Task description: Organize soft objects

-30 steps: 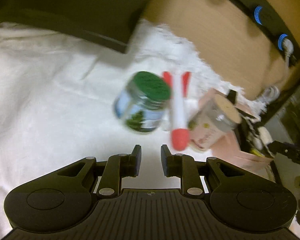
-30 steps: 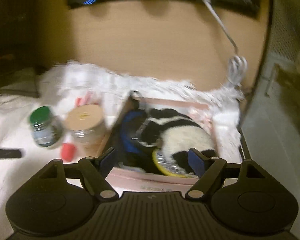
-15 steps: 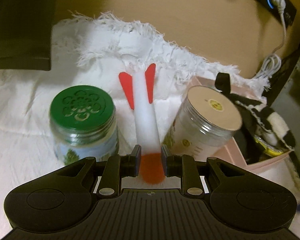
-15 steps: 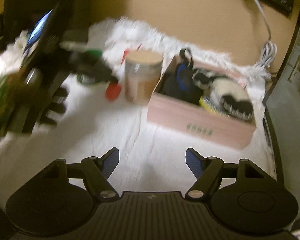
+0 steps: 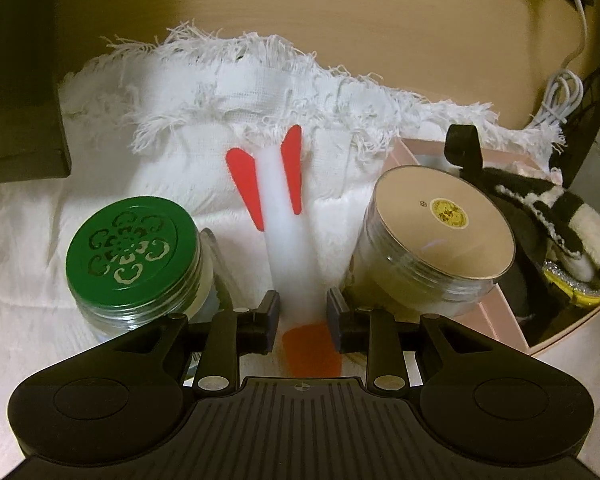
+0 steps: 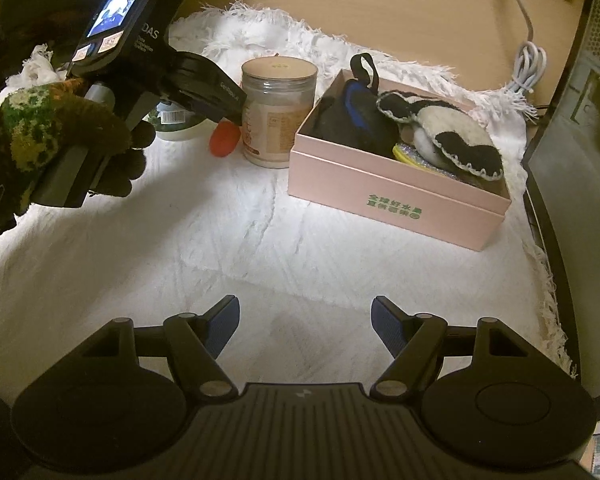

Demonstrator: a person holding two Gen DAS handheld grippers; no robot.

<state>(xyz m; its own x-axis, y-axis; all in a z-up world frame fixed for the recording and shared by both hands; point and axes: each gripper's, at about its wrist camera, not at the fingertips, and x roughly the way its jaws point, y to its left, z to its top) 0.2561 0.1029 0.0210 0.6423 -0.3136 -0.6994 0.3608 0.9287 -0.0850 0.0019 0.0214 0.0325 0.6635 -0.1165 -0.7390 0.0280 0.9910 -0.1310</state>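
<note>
A white foam rocket (image 5: 284, 236) with red fins and a red nose (image 5: 310, 350) lies on the white cloth between two jars. My left gripper (image 5: 303, 316) straddles its body near the nose, jaws narrowly apart with the rocket between them; contact is unclear. In the right wrist view the red nose (image 6: 224, 139) shows beside the left gripper's body. A pink box (image 6: 396, 200) holds a black-and-white plush (image 6: 448, 136) and dark soft items. My right gripper (image 6: 303, 330) is open and empty above the cloth, well in front of the box.
A green-lidded glass jar (image 5: 134, 256) stands left of the rocket and a beige-lidded jar (image 5: 440, 240) right of it, against the pink box (image 5: 500, 316). A white cable (image 6: 528, 68) lies behind. A dark panel (image 6: 572, 168) borders the right edge.
My left gripper has moved forward over the rocket so its jaws now flank the body. My right gripper has pulled back from the box and stays open.
</note>
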